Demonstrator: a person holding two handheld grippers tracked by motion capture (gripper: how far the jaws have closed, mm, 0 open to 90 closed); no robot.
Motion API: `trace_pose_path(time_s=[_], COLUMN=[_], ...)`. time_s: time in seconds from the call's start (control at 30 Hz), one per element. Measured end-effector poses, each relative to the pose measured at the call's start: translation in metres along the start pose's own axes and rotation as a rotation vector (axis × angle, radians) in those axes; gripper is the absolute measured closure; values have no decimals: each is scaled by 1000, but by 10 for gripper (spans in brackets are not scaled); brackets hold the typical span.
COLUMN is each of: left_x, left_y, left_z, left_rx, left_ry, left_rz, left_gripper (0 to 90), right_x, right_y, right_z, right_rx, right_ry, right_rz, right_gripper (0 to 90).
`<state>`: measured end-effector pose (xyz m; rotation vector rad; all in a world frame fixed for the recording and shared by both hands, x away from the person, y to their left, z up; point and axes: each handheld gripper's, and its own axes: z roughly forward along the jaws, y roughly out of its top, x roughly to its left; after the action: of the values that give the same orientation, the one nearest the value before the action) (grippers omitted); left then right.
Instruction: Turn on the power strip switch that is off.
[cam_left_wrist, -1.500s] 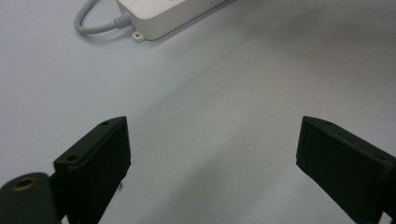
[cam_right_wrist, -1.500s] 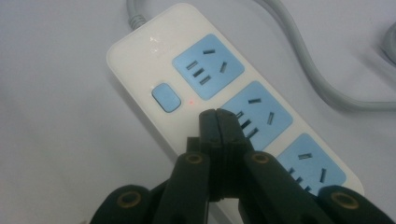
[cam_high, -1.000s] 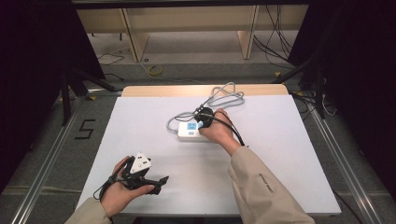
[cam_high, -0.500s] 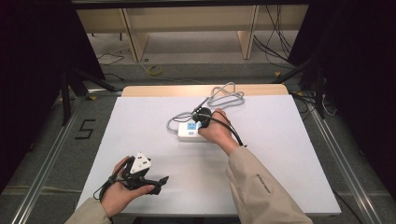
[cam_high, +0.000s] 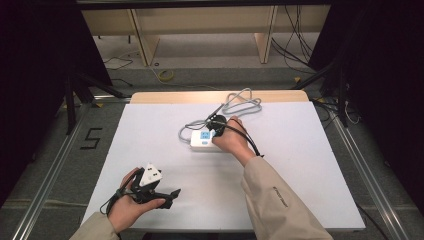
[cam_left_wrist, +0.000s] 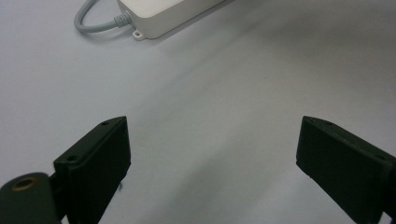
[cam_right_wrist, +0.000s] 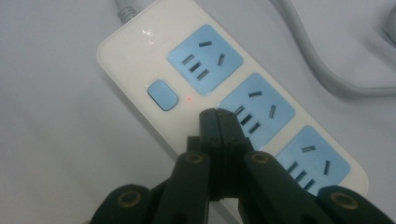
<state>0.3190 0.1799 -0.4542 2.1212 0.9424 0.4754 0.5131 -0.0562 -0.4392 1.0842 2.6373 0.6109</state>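
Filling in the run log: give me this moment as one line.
right gripper: shut, tips over power strip beside its switch | red light on | left gripper: open, empty, over table

The white plastic power strip looks smooth and shiny, with flat blue sockets. Its grey cord looks rubbery. The white table top is smooth and dull. The black plastic right claw looks dull.
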Motion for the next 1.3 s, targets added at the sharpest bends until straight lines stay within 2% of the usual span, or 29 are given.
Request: trace_pose_path(time_s=[0.6,1.3], left_x=[0,-1], left_y=[0,0], left_z=[1,2], left_rx=[-1,6], left_ry=[0,-1], left_rz=[1,6], left_gripper=[97,97], right_x=[-4,-3], right_y=[-3,-7], right_z=[1,-2], right_rx=[-12,-32], right_ry=[21,8], right_rz=[24,1], right_gripper=[900,900])
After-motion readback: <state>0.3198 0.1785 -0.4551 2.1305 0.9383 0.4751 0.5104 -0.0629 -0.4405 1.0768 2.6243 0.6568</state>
